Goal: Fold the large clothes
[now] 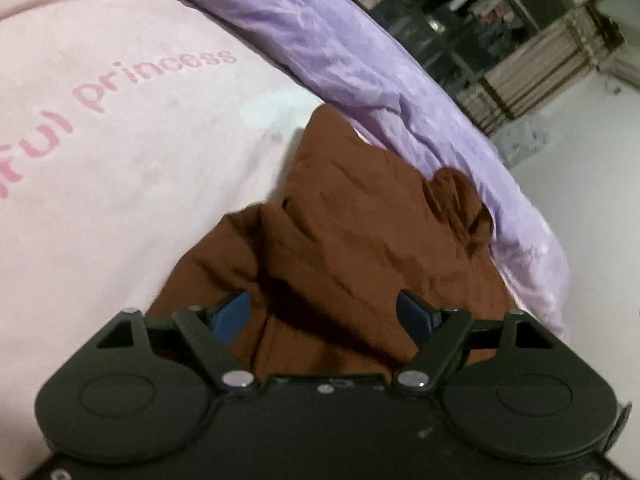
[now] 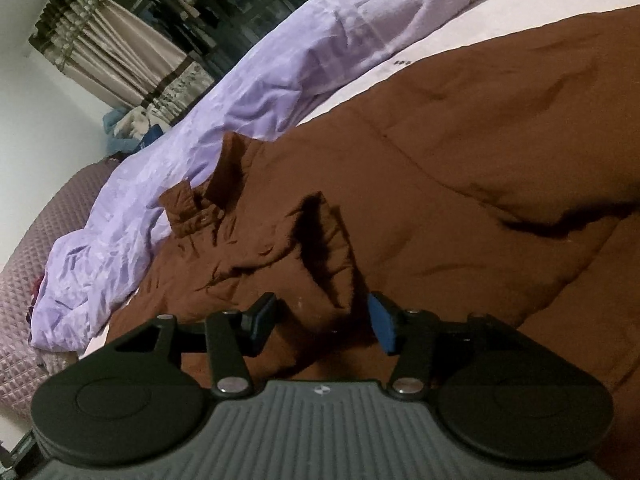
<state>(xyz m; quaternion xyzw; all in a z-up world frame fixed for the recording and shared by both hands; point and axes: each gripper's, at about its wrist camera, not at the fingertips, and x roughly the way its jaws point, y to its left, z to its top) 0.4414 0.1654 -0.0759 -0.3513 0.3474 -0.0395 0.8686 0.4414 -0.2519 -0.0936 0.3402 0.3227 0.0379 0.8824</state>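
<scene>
A large brown garment (image 1: 344,216) lies crumpled on a pale pink bed cover (image 1: 120,152) with pink lettering. In the left wrist view my left gripper (image 1: 324,313) hovers over the garment's near end, jaws wide apart, blue pads (image 1: 234,314) clear of the cloth. The right wrist view shows the brown garment (image 2: 460,140) spread broadly, with a cuffed sleeve (image 2: 188,208) reaching toward the lilac sheet. My right gripper (image 2: 322,322) stands open just above a raised fold of brown cloth (image 2: 324,240); its pads do not press on it.
A rumpled lilac sheet (image 1: 360,60) runs along the far side of the bed, also in the right wrist view as the lilac sheet (image 2: 224,100). Curtains (image 2: 116,52) and a dark window stand behind. A quilted mauve cover (image 2: 36,240) lies at the left.
</scene>
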